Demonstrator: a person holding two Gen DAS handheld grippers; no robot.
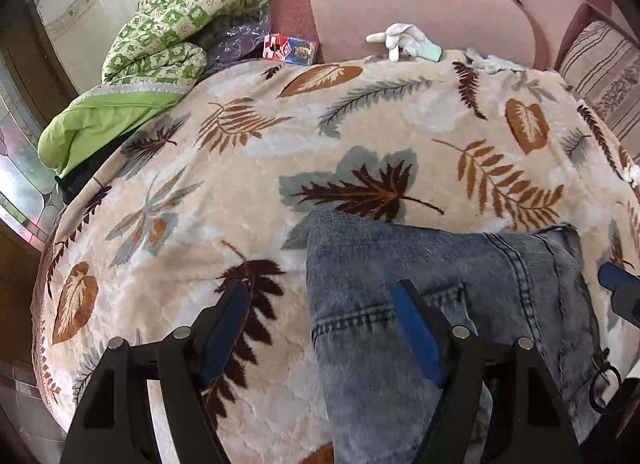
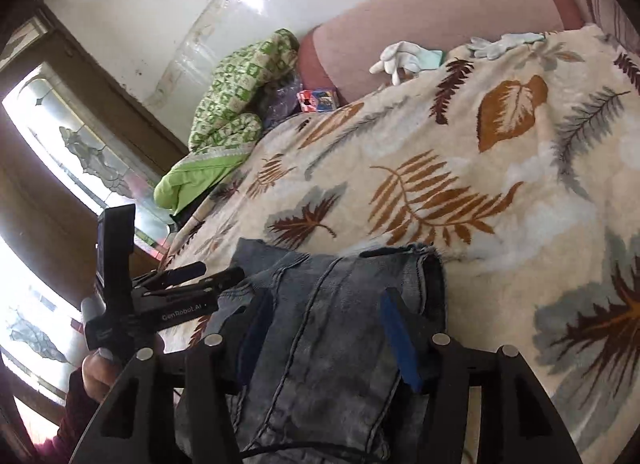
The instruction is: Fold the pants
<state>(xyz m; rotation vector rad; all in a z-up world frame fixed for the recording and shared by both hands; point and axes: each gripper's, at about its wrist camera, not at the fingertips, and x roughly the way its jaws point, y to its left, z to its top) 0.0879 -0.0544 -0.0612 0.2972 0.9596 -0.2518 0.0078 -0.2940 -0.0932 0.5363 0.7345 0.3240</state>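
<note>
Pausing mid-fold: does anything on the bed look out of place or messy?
The jeans look neatly folded. Odd bits sit at the far edge: two loose gloves and a small colourful box beside a heaped green quilt. Nothing is spilled or damaged.

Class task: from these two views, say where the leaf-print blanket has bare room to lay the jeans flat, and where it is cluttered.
Free: the wide stretch of blanket between the jeans and the sofa back, and the near-left part by the left gripper. Crowded: the far edge with the white gloves, the small box and the green quilt at the far left.
</note>
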